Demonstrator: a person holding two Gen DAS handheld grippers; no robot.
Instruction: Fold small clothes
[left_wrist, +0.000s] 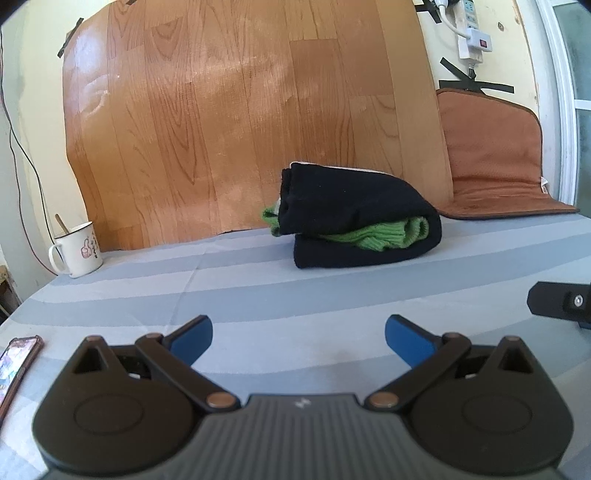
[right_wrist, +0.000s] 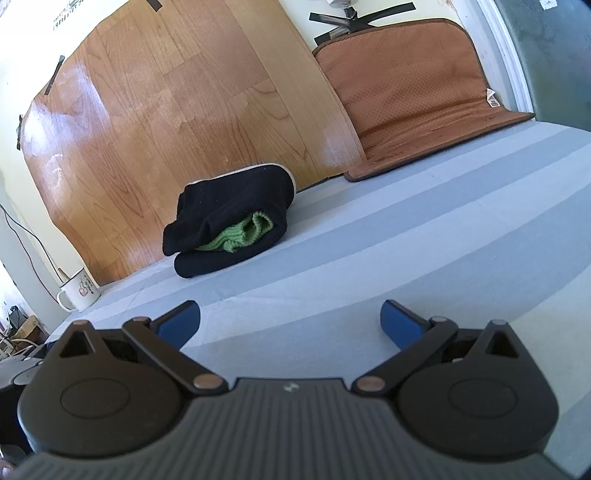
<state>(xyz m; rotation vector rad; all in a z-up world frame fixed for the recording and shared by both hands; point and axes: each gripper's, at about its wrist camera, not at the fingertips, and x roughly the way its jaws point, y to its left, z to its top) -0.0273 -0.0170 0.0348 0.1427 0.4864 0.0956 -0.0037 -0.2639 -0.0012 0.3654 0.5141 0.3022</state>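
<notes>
The striped sheet (left_wrist: 258, 295) carries a folded black garment (left_wrist: 354, 206) near the wood-grain board (left_wrist: 240, 110), long axis along the board, rounded fold toward the brown mat (left_wrist: 491, 147). 2 grippers, left gripper (left_wrist: 298, 341) and right gripper (right_wrist: 290, 326), spread wide, empty.

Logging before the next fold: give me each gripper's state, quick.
Left gripper: open, holding nothing, above the striped cloth.
Right gripper: open, holding nothing; the folded black garment lies ahead, untouched.
</notes>
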